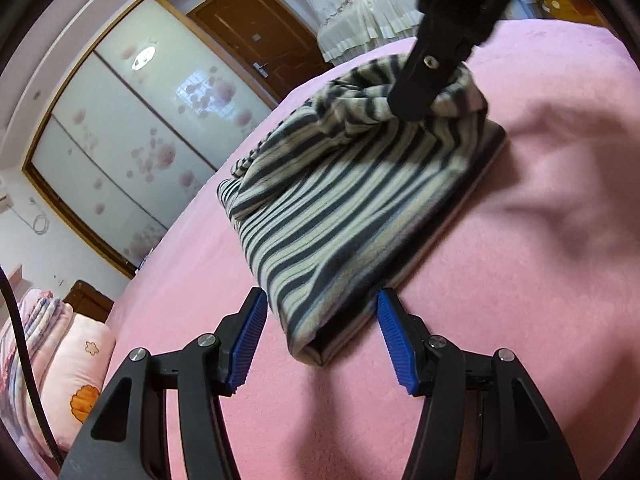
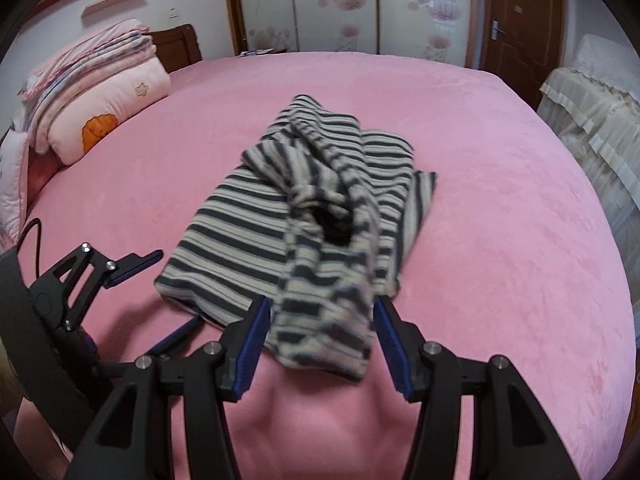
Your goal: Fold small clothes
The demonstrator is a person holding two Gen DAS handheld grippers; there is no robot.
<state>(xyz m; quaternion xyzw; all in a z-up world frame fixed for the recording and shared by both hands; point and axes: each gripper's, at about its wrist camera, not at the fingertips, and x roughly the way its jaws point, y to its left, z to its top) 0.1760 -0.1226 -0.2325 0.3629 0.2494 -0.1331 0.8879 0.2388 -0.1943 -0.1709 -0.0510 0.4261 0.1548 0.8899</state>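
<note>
Left gripper (image 1: 322, 336) held low with blue pads spread wide, right gripper (image 2: 320, 344) angled down ahead of it, jaws parted, striped fabric draped between its pads (image 2: 250, 346)

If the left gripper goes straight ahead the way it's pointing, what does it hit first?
Most likely the near folded corner of the grey-and-cream striped garment, lying on the pink bedspread between the open left gripper fingers; depth is uncertain.

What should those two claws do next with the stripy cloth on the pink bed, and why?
Probably the right claw should pull its bunched end of the striped garment away from the folded part and lay it flat. That end hangs crumpled between its wide-apart fingers, while the rest lies fairly neatly on the pink bed. The left claw is open around the near corner and could pin it.
</note>
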